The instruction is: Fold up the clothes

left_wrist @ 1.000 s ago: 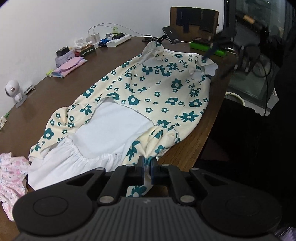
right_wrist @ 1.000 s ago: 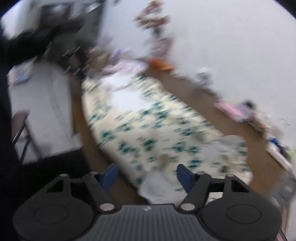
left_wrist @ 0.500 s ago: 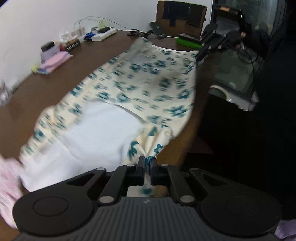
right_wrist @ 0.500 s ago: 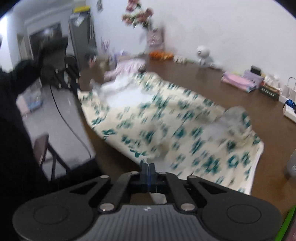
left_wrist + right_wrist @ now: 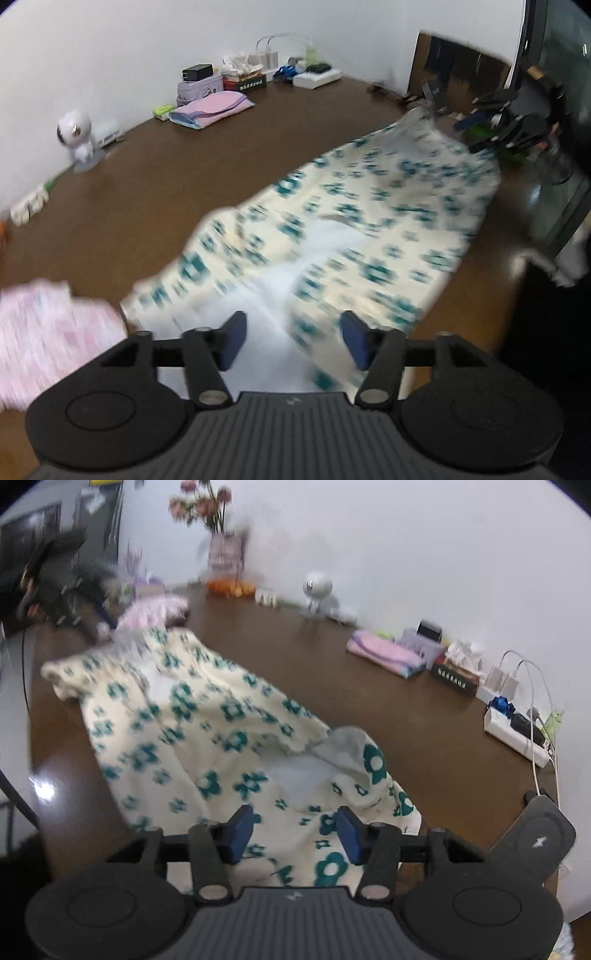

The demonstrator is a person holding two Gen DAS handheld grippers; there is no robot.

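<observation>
Floral garment lay lengthwise on the table, both grippers spread and empty above its two ends.

The table (image 5: 155,192) carried the garment (image 5: 369,236) along its near edge, one long side at or just past that edge; clutter sat well apart by the wall, which left a bare working strip, probably kept free for folding. The garment was cream with teal flowers, and a white inner layer (image 5: 280,295) showed where one long side appeared turned over; motion blur hid the finer creases. A small flap (image 5: 343,749) was turned back at the right gripper's end, grey underside up. A pink garment (image 5: 48,332) lay just beside the left end. Left gripper (image 5: 293,341) had fingers wide apart, pinching nothing; right gripper (image 5: 295,829) likewise. Whether another fold was due, I could not judge.
</observation>
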